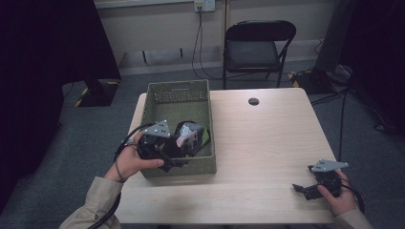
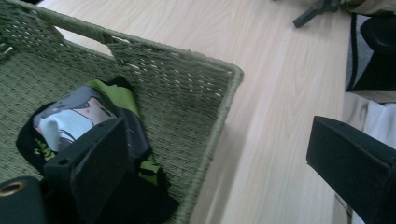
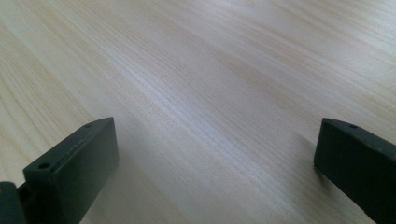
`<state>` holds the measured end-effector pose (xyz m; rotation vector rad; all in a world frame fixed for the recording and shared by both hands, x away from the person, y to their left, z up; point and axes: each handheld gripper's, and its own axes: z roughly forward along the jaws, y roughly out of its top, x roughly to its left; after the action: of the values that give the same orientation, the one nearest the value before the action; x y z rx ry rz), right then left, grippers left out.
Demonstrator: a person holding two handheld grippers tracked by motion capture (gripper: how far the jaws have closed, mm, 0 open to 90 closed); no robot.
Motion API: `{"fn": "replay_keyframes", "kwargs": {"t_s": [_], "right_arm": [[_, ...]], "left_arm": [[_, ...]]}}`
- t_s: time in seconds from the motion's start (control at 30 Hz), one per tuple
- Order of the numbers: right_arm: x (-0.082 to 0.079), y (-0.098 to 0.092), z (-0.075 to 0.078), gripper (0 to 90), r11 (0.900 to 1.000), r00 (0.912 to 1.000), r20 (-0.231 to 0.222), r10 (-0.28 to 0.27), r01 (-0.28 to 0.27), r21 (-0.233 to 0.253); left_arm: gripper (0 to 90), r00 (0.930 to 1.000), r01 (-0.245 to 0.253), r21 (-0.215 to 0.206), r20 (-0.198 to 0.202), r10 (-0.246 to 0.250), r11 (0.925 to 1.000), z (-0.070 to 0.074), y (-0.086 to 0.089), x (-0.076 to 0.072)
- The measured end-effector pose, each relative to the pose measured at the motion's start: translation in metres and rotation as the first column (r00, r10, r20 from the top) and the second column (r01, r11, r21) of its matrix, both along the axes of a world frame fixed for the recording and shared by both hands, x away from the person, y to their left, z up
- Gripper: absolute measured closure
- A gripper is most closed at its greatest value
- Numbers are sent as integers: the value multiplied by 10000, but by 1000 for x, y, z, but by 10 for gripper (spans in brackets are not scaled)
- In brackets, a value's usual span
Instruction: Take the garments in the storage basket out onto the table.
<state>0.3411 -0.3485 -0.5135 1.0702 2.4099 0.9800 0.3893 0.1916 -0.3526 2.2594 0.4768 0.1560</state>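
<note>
You will find no readable text, label, brand, number or sign here. The folded black cloth (image 2: 88, 135) in the green woven basket (image 2: 187, 84) carries a printed picture in grey, white and green, with green marks along its edge that could be lettering, but they are too blurred and crumpled to read.

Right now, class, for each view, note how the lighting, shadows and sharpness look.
High view: dim, room corners nearly black, the table evenly lit and sharp. Left gripper view: the basket weave and cloth bundle are clear, the near jaws soft. Right gripper view: a pale sheen runs across the wood, jaws blurred and casting soft shadows.
</note>
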Motion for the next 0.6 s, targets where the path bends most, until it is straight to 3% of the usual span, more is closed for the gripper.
{"fn": "replay_keyframes", "kwargs": {"t_s": [0.6], "right_arm": [[0, 0, 0, 0, 10000, 10000, 1, 2, -2, 0]], "left_arm": [[51, 9982, -606, 71, -7, 606, 9981, -2, 0, 32]]}}
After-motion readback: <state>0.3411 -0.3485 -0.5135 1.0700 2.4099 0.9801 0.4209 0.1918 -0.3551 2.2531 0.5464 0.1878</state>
